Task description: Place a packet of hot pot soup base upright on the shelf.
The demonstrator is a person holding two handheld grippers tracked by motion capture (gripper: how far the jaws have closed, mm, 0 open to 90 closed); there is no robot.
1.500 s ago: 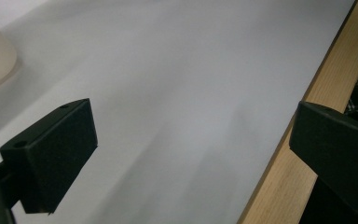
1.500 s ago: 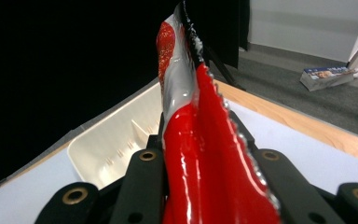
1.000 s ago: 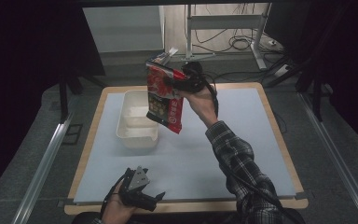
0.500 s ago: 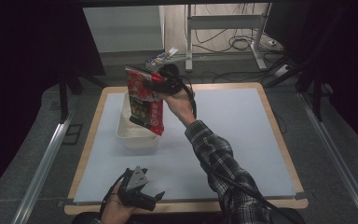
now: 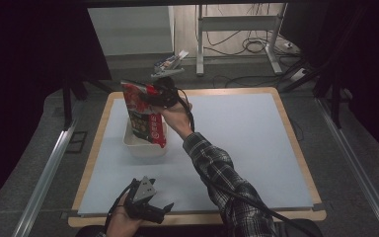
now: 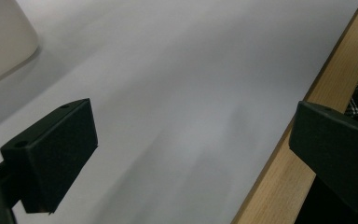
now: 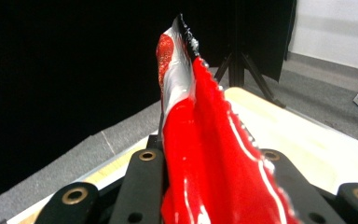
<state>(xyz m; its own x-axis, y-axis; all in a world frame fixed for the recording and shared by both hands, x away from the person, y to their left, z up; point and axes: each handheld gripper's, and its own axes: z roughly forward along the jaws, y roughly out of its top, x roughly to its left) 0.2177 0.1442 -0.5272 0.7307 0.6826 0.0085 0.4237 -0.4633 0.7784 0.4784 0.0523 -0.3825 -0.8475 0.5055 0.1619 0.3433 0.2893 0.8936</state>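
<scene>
Over the left half of the pale blue table mat (image 5: pixel 237 148), a white plastic tub (image 5: pixel 139 146) sits with its open top facing up. A red snack bag (image 5: pixel 145 111) hangs above it, its lower end reaching down to the tub's rim; whether the bag's bottom edge touches the tub or its floor cannot be told from the high view. What else the tub holds is hidden behind the bag, though the part of its inside that shows looks bare white.

The right gripper (image 5: pixel 154 95) clamps the bag by its upper edge. In the right gripper view the red foil (image 7: pixel 205 154) rises straight between the two black jaws, which press on it from both sides, and the crimped top seal (image 7: pixel 186 37) stands upright above them. The bag hangs roughly upright, slightly tilted, with its printed face turned toward the near side of the table.

Near the front edge of the table, the left gripper (image 5: pixel 164 209) rests low over the mat, well apart from the tub. Its jaws stand wide with nothing between them; in the left gripper view they frame bare mat, the wooden table border (image 6: pixel 289 154), and a corner of the tub (image 6: pixel 2 42).
</scene>
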